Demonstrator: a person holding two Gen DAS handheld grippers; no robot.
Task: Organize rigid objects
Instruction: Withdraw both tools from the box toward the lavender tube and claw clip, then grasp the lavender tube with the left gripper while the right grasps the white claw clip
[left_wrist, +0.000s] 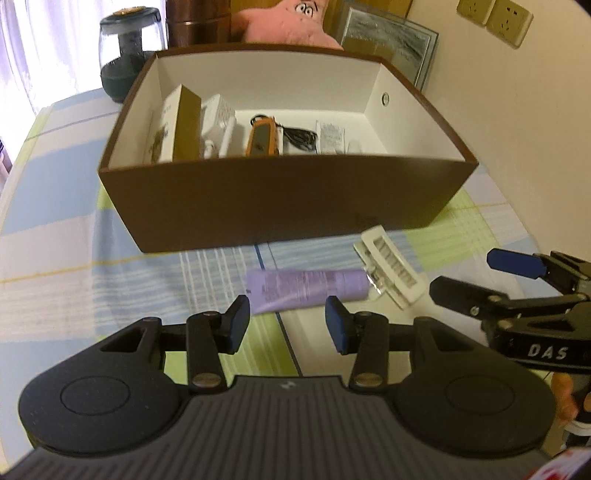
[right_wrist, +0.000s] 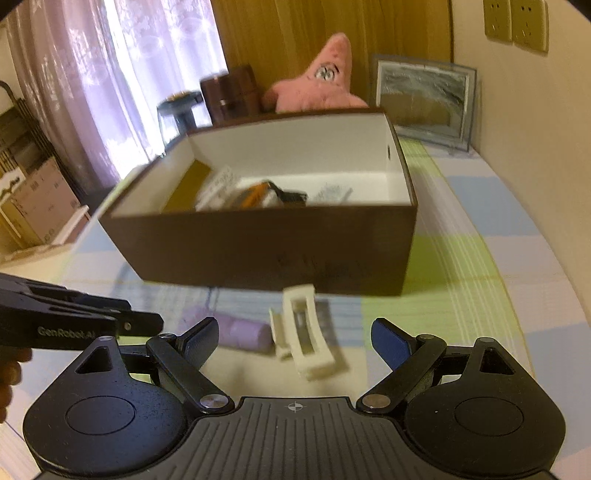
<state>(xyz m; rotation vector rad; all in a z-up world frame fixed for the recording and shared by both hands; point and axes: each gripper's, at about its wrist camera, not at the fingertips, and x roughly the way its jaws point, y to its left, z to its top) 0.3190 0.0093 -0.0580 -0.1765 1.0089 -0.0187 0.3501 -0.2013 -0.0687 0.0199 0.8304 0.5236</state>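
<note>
Sorting looks partly done: my brown cardboard box (left_wrist: 288, 206) already holds several items, while one lilac plastic tube (left_wrist: 306, 288) and one white plastic hair claw (left_wrist: 391, 267) lie touching on the checked tablecloth (left_wrist: 74, 236) before it. My left gripper (left_wrist: 287, 325) is part-open, my right gripper (right_wrist: 295, 341) wide; both empty.

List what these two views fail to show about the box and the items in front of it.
- Brown box floor nearest the cameras: hidden by its front wall, both views.
- Box contents: motion-blurred in the right wrist view.
- White hair clip: smeared in the right wrist view.
- Purple tube print: too small to read; partly behind a finger.
</note>
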